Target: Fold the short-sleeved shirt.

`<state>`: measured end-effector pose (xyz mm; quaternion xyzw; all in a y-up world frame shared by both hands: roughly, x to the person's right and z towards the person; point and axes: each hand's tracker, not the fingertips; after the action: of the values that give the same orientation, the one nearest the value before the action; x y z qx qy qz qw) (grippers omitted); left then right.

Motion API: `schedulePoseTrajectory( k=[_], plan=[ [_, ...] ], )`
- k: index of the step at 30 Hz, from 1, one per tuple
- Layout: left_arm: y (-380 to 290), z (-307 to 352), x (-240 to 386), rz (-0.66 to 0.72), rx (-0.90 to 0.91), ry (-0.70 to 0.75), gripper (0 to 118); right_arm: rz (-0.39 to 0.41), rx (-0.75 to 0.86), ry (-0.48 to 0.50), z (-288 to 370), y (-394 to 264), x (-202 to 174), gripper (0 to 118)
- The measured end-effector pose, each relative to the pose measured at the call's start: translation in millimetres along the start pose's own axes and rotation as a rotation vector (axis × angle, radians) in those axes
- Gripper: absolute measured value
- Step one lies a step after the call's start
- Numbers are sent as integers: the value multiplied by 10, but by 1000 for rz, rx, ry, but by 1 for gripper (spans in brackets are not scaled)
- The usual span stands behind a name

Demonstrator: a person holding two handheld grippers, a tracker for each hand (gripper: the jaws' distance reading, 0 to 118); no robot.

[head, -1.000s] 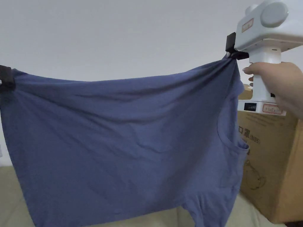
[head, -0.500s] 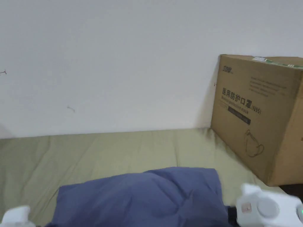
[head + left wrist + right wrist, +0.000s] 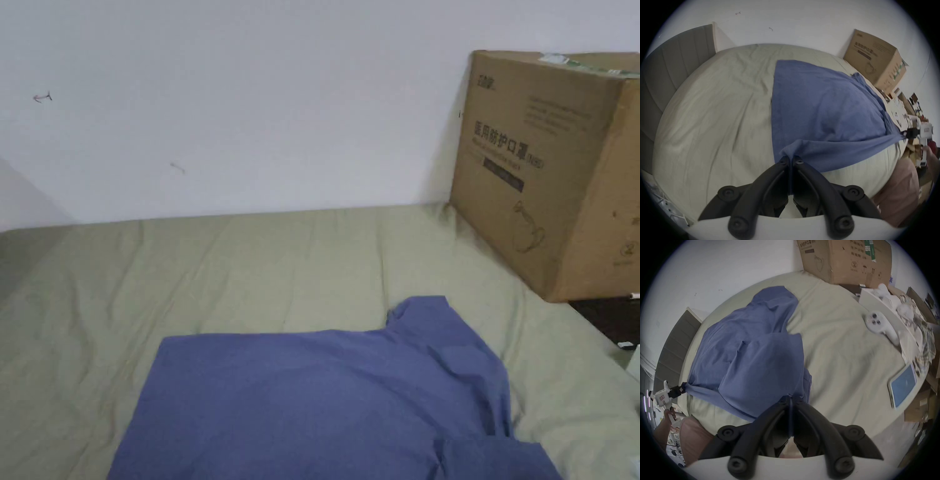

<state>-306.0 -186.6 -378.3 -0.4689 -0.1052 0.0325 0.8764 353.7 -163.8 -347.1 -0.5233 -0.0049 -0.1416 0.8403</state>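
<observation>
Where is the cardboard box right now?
In the head view the cardboard box stands at the right, against the white wall, on the bed, beyond the blue shirt.

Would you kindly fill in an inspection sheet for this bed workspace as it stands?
Surface: olive-green bed sheet, wrinkled.
Job's things: blue shirt spread on the sheet, near edge lifted.
Clutter: white controller and tablet on the bed's right side.
Grippers: left gripper and right gripper each shut on a corner of the shirt's near edge.
Cables: nothing seen.
Surroundings: cardboard box against the white wall; grey headboard to the left.
</observation>
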Motion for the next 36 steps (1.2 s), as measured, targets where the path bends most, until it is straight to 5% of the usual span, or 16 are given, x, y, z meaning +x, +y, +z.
schedulePoseTrajectory(
  k=[7, 8, 9, 10, 11, 12, 15, 18, 22, 24, 26, 28, 29, 31, 33, 36],
  plan=[
    [-274, 65, -63, -6, -83, -43, 8, 55, -63, -59, -89, -219, -44, 2],
    [-256, 77, -65, -8, -82, -48, 27, 57, -56, -71, -110, -217, -65, 2],
    [-239, 90, -65, -13, -84, -44, 65, 53, -50, -77, -122, -208, -84, 7],
    [-226, 105, -77, -13, -93, -36, 110, 45, -43, -89, -107, -200, -107, 41],
    [-230, 124, -112, 8, -114, -56, 117, 32, -20, -98, -74, -199, -106, 79],
    [-242, 188, -127, 45, -120, -108, 113, 14, -1, -94, -20, -191, -128, 98],
    [-159, 515, -93, 102, -50, -145, 112, -36, 49, 31, 316, -129, -265, 99],
    [35, 975, 61, 149, 127, -175, 112, 21, 206, 88, 744, -99, -604, 100],
    [68, 1589, 498, 117, 548, -26, 111, 86, 539, 155, 1250, -292, -1263, 99],
    [-69, 1747, 730, 86, 748, 51, 101, 131, 763, 171, 1274, -436, -1389, 96],
    [-196, 1766, 876, 67, 878, 62, 57, 171, 953, 152, 1331, -639, -1615, 66],
    [-258, 1769, 1047, 65, 906, 154, 0, 174, 1006, 39, 1303, -696, -1805, 0],
    [-314, 1779, 1101, 60, 914, 185, 0, 171, 1005, 22, 1305, -705, -1847, 0],
    [-312, 1790, 1092, 53, 894, 116, 0, 202, 917, 157, 1278, -593, -1838, 0],
    [-239, 1791, 1047, 20, 788, 137, 0, 217, 856, 118, 1247, -553, -1848, 0],
    [80, 1558, 735, 43, 347, 100, 0, 203, 784, 142, 1210, -530, -1766, 0]
  ],
)
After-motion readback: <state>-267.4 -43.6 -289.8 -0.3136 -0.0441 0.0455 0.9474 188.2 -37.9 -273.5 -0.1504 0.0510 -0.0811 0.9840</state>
